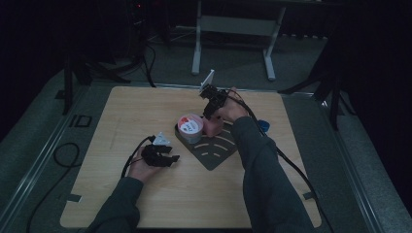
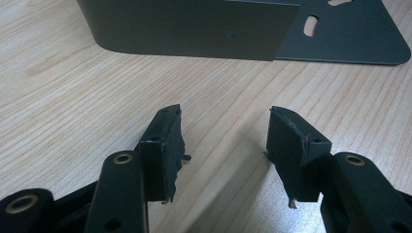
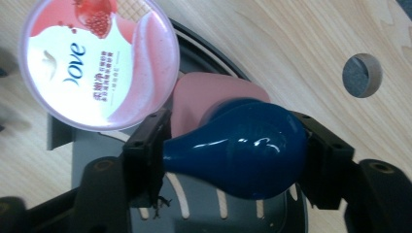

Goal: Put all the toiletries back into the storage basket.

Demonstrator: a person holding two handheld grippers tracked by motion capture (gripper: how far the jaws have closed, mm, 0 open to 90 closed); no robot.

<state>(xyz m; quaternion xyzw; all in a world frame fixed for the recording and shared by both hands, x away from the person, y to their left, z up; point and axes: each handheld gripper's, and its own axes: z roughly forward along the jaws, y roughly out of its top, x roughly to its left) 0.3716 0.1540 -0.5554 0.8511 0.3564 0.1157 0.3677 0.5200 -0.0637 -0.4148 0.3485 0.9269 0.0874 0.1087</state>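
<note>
The round tub [image 3: 99, 63] reads "Dove" on its pink-and-white lid. In the right gripper view, the right gripper [image 3: 233, 160] pinches a glossy blue bulb [image 3: 240, 155] above the dark slotted rack [image 3: 272, 213], beside a pink container [image 3: 214, 99]. The left gripper [image 2: 223, 145] rests with jaws spread, empty, on the wooden table [image 2: 63, 97].

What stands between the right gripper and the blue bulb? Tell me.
Nothing visible. The blue bulb already lies between the jaws of the right gripper, touching both pads, above the dark rack.
</note>
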